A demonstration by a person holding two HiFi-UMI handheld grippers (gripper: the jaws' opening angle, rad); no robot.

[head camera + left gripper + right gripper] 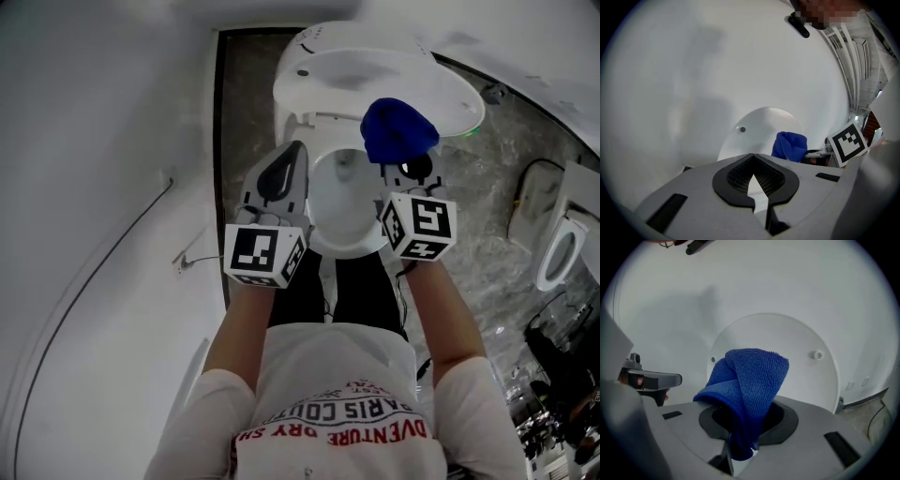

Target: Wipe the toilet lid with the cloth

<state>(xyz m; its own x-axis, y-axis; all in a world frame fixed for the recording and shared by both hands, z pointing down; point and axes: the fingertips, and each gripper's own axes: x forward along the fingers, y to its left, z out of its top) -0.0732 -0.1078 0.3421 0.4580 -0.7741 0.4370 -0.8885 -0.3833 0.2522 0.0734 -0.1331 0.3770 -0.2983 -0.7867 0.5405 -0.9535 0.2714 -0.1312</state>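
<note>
Cloth [751,380] — deep blue terry, folded, bunched — pinched in right gripper [742,439].

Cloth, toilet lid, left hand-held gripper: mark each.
cloth [750,380], right gripper view, middle of the fold
toilet lid [375,66], head view, bare face
left hand-held gripper [753,161], left gripper view, between its fingertips

The cloth [398,131] is before the toilet lid [375,66], above the bowl [337,202].

Blue cloth [398,131] against a white lid [375,70].
Cubes [265,255] bear black-and-white square patterns; the floor [487,178] is mottled grey; the shirt [337,394] is white with red lettering.
</note>
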